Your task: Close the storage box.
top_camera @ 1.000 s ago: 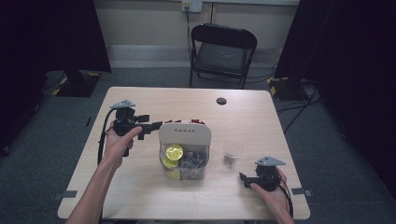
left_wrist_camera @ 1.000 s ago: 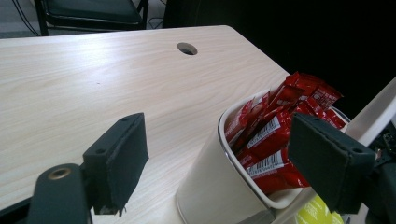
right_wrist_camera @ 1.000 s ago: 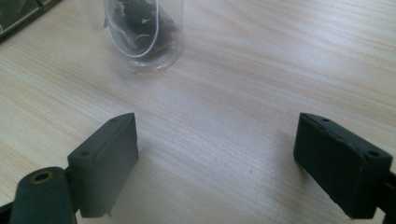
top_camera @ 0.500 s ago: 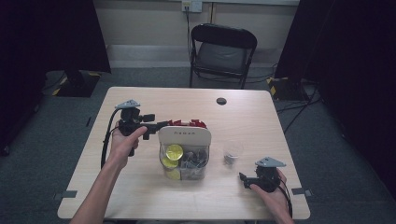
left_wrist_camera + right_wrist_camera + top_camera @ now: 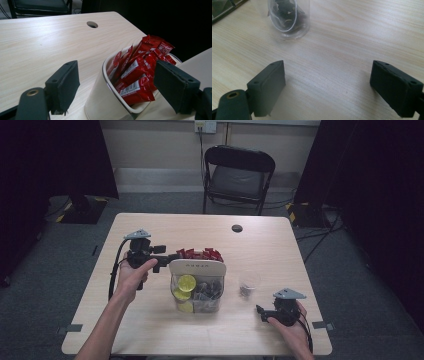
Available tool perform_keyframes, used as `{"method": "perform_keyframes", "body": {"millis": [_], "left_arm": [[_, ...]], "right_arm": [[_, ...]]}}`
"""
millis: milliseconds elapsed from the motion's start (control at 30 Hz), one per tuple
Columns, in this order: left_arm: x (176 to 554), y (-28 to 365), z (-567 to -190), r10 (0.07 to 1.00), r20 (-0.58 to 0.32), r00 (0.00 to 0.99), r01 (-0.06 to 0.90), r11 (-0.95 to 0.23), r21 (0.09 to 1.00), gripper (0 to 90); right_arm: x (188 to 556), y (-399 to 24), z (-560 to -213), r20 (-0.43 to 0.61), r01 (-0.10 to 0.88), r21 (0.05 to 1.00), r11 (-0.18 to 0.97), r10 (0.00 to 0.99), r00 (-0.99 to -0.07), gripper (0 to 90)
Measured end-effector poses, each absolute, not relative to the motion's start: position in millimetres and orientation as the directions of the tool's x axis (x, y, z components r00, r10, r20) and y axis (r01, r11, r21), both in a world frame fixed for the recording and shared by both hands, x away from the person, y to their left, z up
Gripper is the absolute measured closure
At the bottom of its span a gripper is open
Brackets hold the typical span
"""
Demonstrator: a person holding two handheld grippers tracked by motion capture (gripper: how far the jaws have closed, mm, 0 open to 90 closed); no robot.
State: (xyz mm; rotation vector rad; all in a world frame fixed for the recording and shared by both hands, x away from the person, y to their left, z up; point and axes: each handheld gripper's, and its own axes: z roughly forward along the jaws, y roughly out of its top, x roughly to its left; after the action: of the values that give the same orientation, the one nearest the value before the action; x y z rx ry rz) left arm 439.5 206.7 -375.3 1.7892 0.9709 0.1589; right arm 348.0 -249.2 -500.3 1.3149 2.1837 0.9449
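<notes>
Dim room, light wood tabletop. Mid-table, left gripper hangs with jaws wide around the red packets in the caddy, nothing grabbed yet. Right gripper rests open at the near-right corner.

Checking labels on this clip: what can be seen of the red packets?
The packets are glossy red sachets, foil-like, with white print and barcodes. They stand bunched upright and lean a little in a white round-cornered bin, their tops above its rim. The bin sits mid-table. The left gripper faces them with its jaws open on either side; neither pad presses on them.
</notes>
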Motion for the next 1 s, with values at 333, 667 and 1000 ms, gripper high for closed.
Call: {"method": "perform_keyframes", "body": {"millis": [333, 667, 1000], "left_arm": [[436, 206, -374, 0.674, -0.32, 0.666, 0.525, -0.12, 0.842, 20.9], [430, 209, -374, 0.674, -0.311, 0.67, 0.524, -0.133, 0.841, 20.9], [425, 209, -372, 0.67, -0.308, 0.675, 0.522, -0.138, 0.842, 20.9]], "right_arm": [[349, -248, -500, -0.008, 0.605, 0.731, 0.314, 0.892, -0.452, 12.4], [348, -248, -500, -0.008, 0.607, 0.731, 0.312, 0.893, -0.449, 12.5], [348, -248, -500, -0.007, 0.607, 0.731, 0.31, 0.894, -0.448, 12.5]]}}
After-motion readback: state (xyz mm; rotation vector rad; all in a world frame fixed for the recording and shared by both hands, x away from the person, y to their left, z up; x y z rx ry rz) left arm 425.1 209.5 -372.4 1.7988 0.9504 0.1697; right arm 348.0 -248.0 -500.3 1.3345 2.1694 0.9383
